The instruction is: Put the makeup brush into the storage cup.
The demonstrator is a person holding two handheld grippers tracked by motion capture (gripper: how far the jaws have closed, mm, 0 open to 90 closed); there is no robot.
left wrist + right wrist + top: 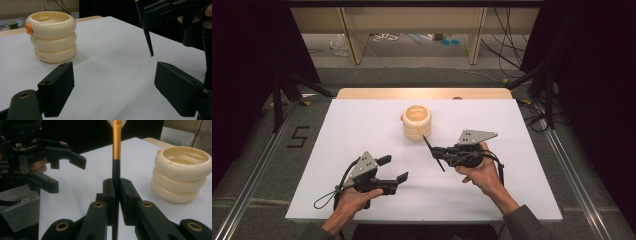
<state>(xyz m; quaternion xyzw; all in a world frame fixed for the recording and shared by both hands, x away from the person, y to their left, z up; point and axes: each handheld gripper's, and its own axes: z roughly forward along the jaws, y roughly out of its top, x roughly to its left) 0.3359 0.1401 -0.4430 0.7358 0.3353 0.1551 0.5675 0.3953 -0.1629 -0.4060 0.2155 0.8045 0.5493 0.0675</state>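
So my right gripper has its jaws clamped tight on a thin stick – dark navy at the gripped end, gold further up, with something pale at the very top that's cut off in the right gripper view. Looks like a makeup brush to me, but I can't swear to the head since it's mostly out of the picture. In the high view the brush pokes out both sides of the jaws at a slant, hovering above the white table, not touching anything.

My left gripper is doing nothing yet – jaws wide apart, empty, sitting low over the table and pointing roughly toward the brush's dark tip, which hangs in the air just ahead of it.

A bit beyond both of them, toward the far middle of the table, stands the cream holder – three chubby rings stacked up, hollow in the middle, open on top, tiny orange tab near the rim on one side. It's upright and looks empty as far as I can see in.

My guess at the step: brush is picked up, now it needs carrying over and dropping into that opening. Next move means tipping the stick closer to vertical and lining it up over the hole. The holder looks light, so a sloppy nudge on the rim could knock it over.
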